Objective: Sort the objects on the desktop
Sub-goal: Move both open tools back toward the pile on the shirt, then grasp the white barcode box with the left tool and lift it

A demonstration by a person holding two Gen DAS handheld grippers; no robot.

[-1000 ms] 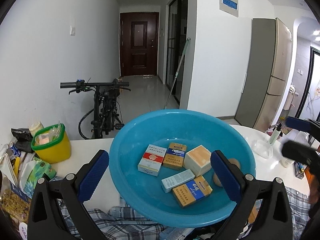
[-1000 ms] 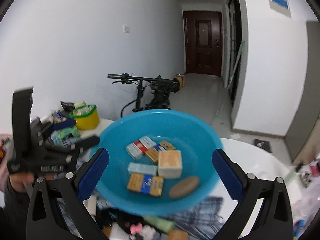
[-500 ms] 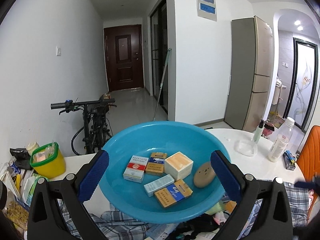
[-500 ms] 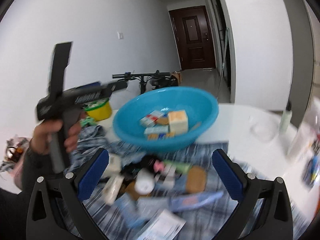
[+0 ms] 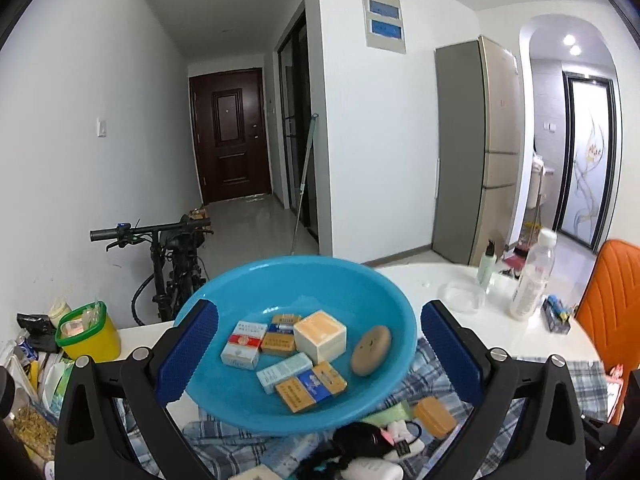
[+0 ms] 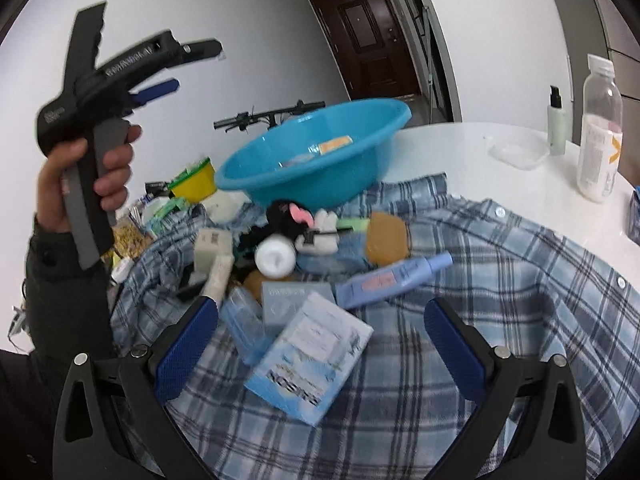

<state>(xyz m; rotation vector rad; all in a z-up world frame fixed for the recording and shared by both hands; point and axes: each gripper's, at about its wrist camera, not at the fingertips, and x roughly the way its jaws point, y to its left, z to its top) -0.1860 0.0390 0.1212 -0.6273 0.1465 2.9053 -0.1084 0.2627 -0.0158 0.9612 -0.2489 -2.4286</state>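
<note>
Clutter is being sorted on a round white table [image 6: 480, 148], where one glossy blue plastic basin [image 5: 332, 288] is sitting at the far edge of a crumpled blue-and-white plaid shirt [image 6: 500, 280]. Six things are being held in the basin: four flat printed cartons, one cream cube-shaped box [image 5: 320, 334] and one smooth brown oval object [image 5: 371, 350] lying to its right. Both claws are being held spread wide with nothing between the blue ribbed pads: the left gripper [image 5: 316, 356] is being pointed at the basin, while the right gripper [image 6: 320, 350] is being hovered above a pale blue carton [image 6: 310, 364] lying nearest on the shirt. Beyond that carton, one lilac tube [image 6: 394, 280], one grey box [image 6: 296, 302], one white round-capped bottle [image 6: 276, 258] and one amber translucent case [image 6: 387, 238] are being left in a loose heap. At far right, two bottles are being kept upright: one clear plastic [image 6: 600, 132], one pale green with a pump [image 6: 557, 126]. One yellow tub [image 5: 89, 336] with a green rim is standing far left.
</note>
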